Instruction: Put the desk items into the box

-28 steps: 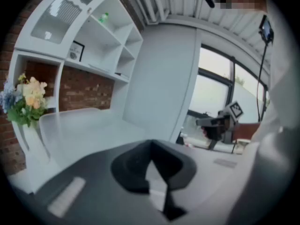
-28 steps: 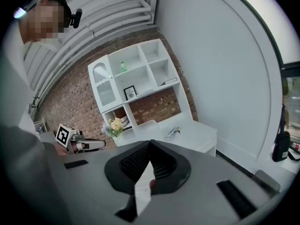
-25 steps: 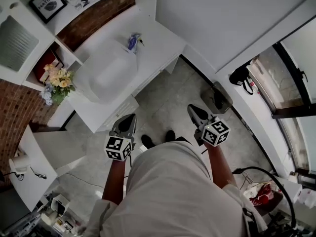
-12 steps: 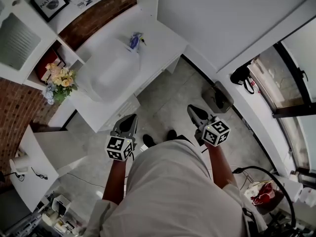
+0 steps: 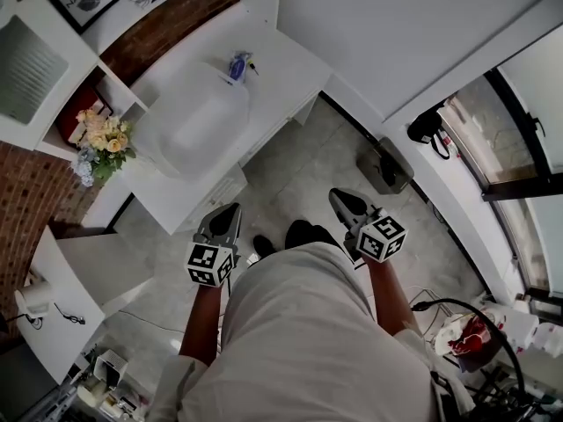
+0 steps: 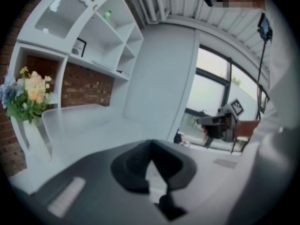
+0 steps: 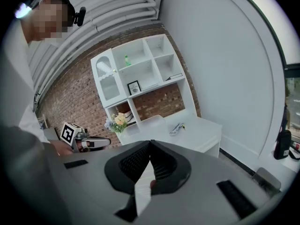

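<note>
Fingers (image 6: 131,165) of the left gripper (image 5: 230,211) are pressing together at their tips with nothing between them, and those of the right gripper (image 5: 338,197) are sitting shut and empty in the same way. The person is holding both grippers low over the grey floor (image 5: 299,161), well apart from the white surface (image 5: 286,73), so by my reading the task is only at its approach, with no item picked up yet. The box (image 5: 167,152) is resting on that surface, a frosted, see-through plastic tub with rounded corners and soft-looking walls, and nothing is showing inside it. The desk items (image 5: 237,64) are lying just beyond its far end as one small cluster, blue and white (too small to tell what they are, though something slim is sticking out). Pale flowers (image 5: 104,139) are standing at the near corner of the surface, beside the box. The next move is probably calling for a step forward, a reach past the box, and the fingers of one gripper spreading before closing on the cluster, which looks light and thin enough to need a careful pinch.
</note>
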Demonstrator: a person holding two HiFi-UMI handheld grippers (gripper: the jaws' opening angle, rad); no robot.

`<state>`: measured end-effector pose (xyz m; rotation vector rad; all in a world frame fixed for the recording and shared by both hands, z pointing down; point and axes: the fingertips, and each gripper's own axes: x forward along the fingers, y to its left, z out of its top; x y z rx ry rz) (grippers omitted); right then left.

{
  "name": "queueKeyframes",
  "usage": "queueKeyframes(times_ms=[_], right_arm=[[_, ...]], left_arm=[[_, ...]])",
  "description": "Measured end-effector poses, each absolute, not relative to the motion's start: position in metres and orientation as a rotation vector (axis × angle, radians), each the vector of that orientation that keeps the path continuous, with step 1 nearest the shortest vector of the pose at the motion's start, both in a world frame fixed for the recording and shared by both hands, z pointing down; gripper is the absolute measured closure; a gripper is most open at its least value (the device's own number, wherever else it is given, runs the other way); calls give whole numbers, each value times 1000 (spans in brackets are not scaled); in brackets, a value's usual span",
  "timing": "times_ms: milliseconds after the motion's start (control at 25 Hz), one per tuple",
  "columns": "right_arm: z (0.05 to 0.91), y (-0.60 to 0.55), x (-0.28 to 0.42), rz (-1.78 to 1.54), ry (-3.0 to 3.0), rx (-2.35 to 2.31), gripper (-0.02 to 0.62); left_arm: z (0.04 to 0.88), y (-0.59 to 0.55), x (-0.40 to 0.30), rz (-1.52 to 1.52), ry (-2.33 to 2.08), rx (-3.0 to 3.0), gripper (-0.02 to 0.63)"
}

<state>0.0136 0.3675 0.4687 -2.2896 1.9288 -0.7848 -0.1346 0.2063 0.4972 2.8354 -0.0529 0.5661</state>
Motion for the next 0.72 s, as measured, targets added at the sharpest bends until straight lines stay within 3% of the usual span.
queueKeyframes(times_ms=[280,720], right_arm=[[470,356,26,-806,1954,-2271,594],[480,285,106,-851,2087,-2128,594]], left_arm=[[499,200,-122,560,-58,2830,603],[497,158,-62,554,-216,2825,603]])
